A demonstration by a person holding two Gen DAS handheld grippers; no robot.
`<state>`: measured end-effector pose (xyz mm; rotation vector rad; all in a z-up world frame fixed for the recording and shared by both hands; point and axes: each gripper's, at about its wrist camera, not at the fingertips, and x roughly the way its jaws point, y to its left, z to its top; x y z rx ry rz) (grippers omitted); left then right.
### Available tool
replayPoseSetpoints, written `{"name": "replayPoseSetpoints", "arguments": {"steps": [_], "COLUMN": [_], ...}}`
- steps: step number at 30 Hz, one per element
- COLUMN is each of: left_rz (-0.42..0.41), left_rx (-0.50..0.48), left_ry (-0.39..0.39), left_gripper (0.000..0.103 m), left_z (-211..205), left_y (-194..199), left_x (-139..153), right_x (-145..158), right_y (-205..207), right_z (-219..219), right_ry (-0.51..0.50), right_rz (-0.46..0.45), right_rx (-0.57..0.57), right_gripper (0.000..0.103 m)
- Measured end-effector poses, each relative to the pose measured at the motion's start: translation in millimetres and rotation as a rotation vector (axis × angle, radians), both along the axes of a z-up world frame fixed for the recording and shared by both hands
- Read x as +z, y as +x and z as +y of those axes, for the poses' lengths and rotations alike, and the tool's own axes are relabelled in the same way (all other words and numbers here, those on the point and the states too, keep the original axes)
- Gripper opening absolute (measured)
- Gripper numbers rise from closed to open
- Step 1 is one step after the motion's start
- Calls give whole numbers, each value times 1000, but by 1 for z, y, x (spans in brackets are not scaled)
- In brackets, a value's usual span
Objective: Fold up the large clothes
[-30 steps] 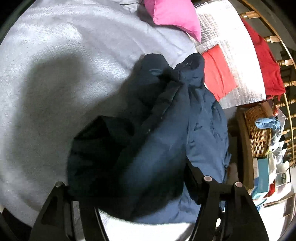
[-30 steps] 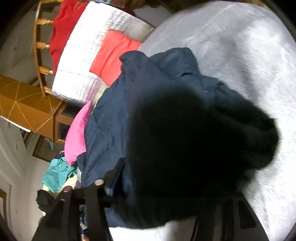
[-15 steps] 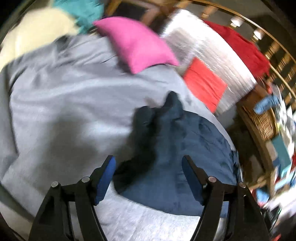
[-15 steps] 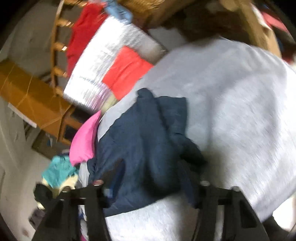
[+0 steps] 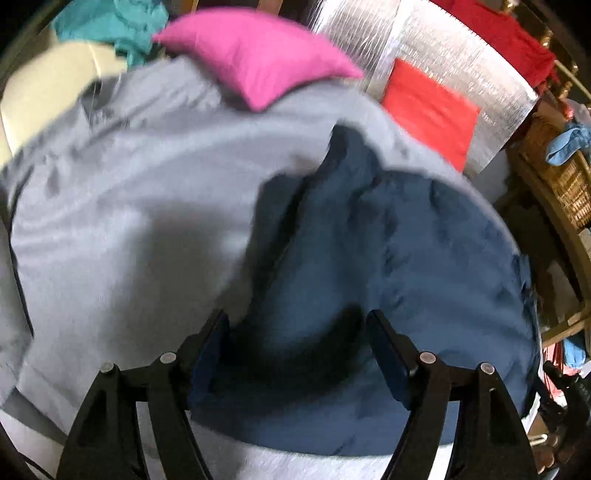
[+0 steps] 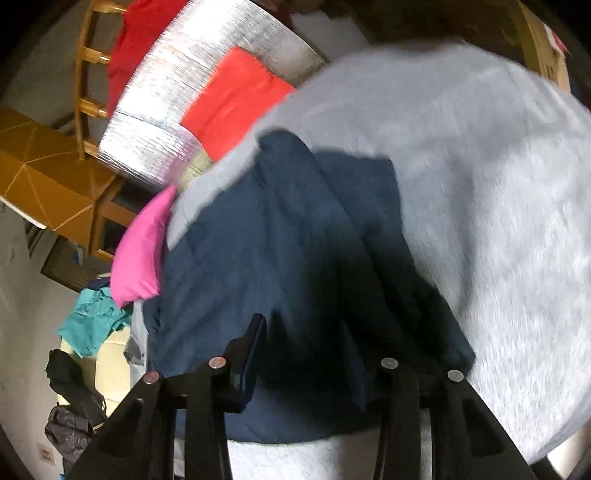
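1. We see the navy jacket [image 5: 388, 258] bundled on the grey bed [image 5: 129, 206], lower centre of frame.
2. Our left claw [image 5: 295, 354] has just opened, empty; the right claw [image 6: 306, 354] has been closing, apparently empty.
3. A fold looks laid; next we judge smoothing or regripping an edge.

A grey-sheeted bed [image 5: 140, 229] fills the room, wooden railing [image 6: 86, 79] and wicker basket [image 5: 554, 177] beside.

On the grey bed cover [image 5: 129, 229]: 1 navy garment [image 5: 406, 258] near its lower right edge, 1 pink cushion [image 5: 258, 55] at its far edge. Beyond that edge: 1 silver mat [image 5: 461, 62], 1 red-orange cloth [image 5: 428, 107], 1 red garment [image 5: 517, 40], 1 teal cloth [image 5: 114, 22], 1 wicker basket [image 5: 561, 184].
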<state>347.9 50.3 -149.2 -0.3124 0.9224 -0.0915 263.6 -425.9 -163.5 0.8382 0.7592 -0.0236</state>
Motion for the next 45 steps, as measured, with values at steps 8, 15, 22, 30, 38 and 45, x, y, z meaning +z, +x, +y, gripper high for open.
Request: {"name": "replayPoseSetpoints", "arguments": {"steps": [8,15,22,30,38,45], "left_rz": [17,20,32,46,-17,-151], "left_rx": [-15,-35,-39,-2,-32,-68], "left_ry": [117,189,179,125,231,306], "left_gripper": [77,82,84,84,84,84], "left_z": [-34,-39,-35,-20,-34,-45], "left_y": [47,60,66,66,46,7], "left_x": [-2,-11,-13,-9,1,20], "right_x": [26,13,-14,31,4,33], "right_y": [70,139,166,122,117,56], "right_z": [11,-15,-23,13,56,66], "right_ry": [-51,1,20,-75,-244,-299], "right_rz": [-80,-78,26,-92,57,-26], "right_rx": [14,-49,-64,21,147,118], "right_gripper": [48,58,60,61,60,65]}}
